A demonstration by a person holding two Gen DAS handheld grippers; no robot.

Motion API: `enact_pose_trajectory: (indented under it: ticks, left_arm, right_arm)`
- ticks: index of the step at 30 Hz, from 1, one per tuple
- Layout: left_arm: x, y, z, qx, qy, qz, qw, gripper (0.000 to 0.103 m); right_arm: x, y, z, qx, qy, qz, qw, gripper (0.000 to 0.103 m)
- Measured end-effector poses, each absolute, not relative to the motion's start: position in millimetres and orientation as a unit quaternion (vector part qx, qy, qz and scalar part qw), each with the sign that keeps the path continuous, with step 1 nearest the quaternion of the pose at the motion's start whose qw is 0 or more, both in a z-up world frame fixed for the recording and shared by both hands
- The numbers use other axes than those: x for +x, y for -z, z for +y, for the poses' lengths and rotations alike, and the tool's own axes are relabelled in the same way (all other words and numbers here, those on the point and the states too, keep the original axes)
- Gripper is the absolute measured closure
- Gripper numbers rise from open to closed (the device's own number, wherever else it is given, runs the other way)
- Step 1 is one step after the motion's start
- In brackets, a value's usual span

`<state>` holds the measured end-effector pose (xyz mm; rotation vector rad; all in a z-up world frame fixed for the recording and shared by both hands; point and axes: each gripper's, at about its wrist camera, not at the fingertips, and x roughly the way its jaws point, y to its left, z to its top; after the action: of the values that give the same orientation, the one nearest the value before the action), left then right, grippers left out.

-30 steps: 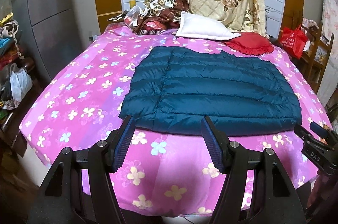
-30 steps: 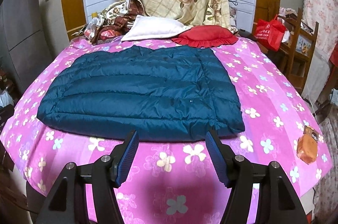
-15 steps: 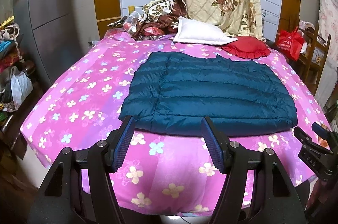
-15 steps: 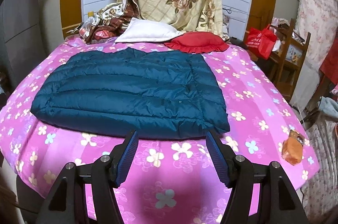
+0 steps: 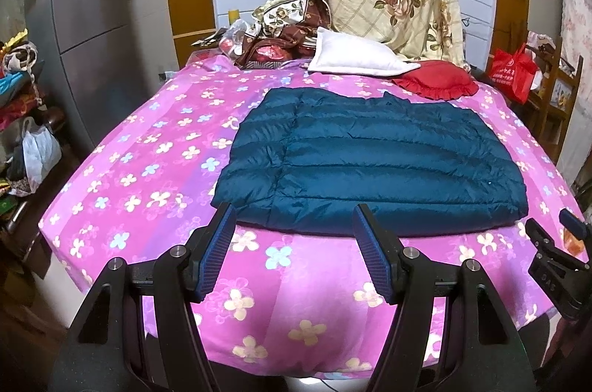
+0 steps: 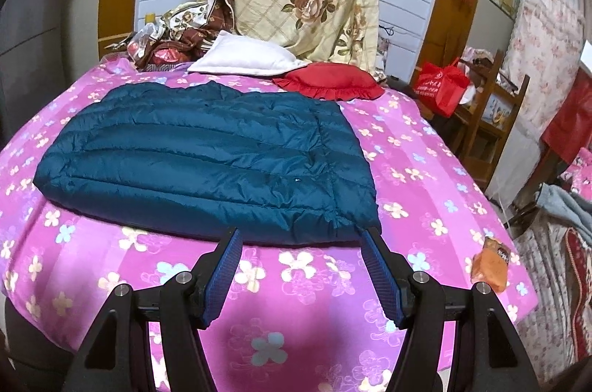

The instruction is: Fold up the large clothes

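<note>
Lying crosswise on the bed [image 5: 148,148], a teal down jacket [image 5: 370,166] stretches side to side just beyond both grippers. The left gripper [image 5: 294,249] faces its left half, the right gripper [image 6: 299,266] its right corner; both sets of fingers are spread, empty.

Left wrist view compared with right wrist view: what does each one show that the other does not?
Only the left wrist view shows the white plastic bag on the floor and the right claw from the side. Only the right wrist view shows the orange packet near the bed's edge. Both show the blue padded jacket flat on the pink flowered bedsheet, and the red bag.
</note>
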<state>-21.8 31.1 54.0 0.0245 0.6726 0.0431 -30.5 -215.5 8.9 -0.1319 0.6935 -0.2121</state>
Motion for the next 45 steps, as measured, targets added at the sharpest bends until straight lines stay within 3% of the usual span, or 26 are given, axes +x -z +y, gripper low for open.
enact_pose_trajectory:
  ticks: [45]
  left_arm:
    - [-23, -30, 33, 0.025, -0.037, 0.336, 0.941, 0.037]
  right_arm:
    - [-33, -4, -211, -0.058, 0.096, 0.344, 0.932, 0.038]
